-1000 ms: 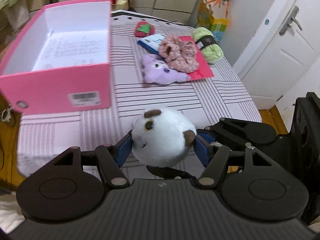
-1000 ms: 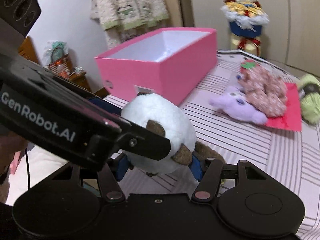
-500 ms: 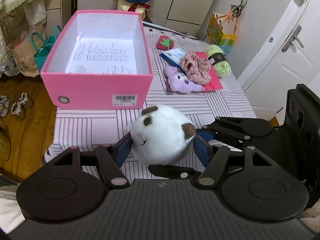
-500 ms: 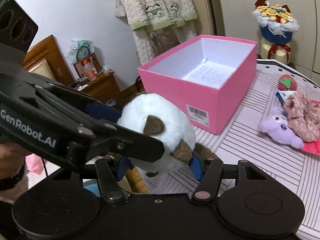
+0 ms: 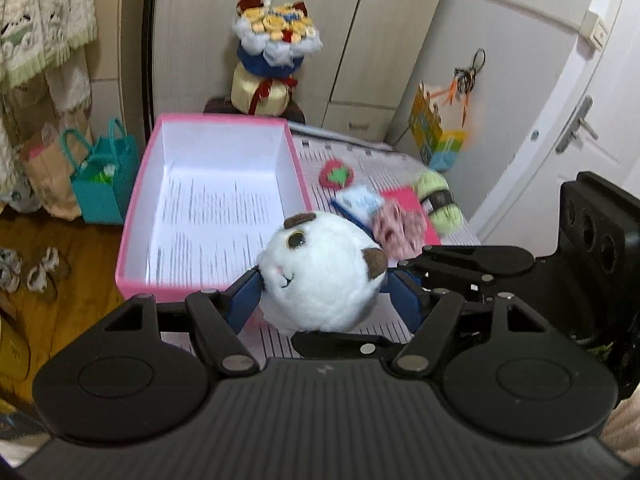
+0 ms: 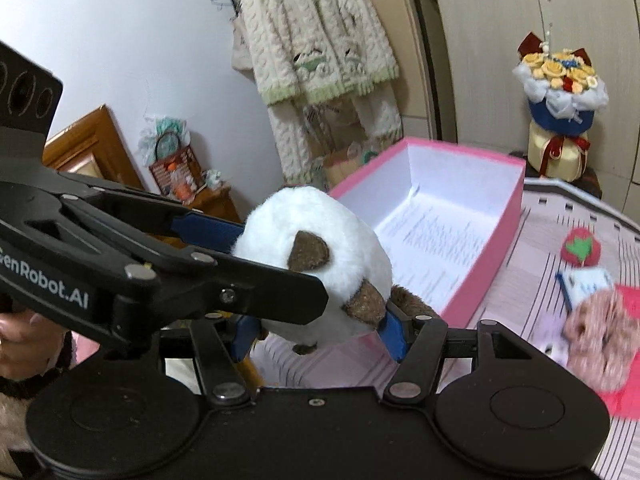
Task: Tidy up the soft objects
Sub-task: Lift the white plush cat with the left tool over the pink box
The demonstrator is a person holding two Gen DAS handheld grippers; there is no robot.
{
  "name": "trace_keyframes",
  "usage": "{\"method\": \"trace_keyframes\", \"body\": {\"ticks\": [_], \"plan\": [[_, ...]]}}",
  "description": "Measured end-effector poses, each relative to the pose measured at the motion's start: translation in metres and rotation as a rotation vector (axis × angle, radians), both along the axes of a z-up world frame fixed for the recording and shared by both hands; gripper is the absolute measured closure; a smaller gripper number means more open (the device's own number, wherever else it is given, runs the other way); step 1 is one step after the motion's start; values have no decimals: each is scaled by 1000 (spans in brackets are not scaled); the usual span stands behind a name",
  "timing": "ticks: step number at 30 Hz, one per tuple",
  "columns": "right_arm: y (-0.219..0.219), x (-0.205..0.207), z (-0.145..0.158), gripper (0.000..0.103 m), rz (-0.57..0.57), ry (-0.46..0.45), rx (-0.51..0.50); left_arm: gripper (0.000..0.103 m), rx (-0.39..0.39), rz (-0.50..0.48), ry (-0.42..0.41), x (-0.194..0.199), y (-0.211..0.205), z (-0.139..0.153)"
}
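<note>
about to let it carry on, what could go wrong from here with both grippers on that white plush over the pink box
1. The white plush is round and soft, pinched between the left gripper and the right gripper at once; if one lets go first it may roll out sideways.
2. It hangs near the front wall of the pink box, so an early drop could land on the striped tablecloth.

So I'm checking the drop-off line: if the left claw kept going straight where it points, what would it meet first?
Probably the pink box: past the white plush toy it grips, the left claw points toward the box's near wall. Depth is uncertain.
</note>
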State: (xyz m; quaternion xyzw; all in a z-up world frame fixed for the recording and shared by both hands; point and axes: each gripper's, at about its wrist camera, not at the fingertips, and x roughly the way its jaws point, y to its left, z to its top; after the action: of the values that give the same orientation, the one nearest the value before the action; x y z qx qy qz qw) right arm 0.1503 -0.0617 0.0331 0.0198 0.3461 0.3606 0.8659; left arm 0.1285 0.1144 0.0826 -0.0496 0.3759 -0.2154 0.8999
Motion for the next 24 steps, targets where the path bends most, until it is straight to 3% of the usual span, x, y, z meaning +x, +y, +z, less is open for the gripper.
{"method": "trace_keyframes", "body": {"ticks": [12, 15, 24], "plan": [[13, 118, -4, 35, 25, 27, 94, 34, -25, 115, -97, 94, 8, 6], [26, 150, -11, 35, 51, 106, 78, 34, -69, 130, -63, 120, 17, 1], [38, 187, -29, 36, 34, 46, -58, 35, -179, 164, 32, 178, 36, -38]]}}
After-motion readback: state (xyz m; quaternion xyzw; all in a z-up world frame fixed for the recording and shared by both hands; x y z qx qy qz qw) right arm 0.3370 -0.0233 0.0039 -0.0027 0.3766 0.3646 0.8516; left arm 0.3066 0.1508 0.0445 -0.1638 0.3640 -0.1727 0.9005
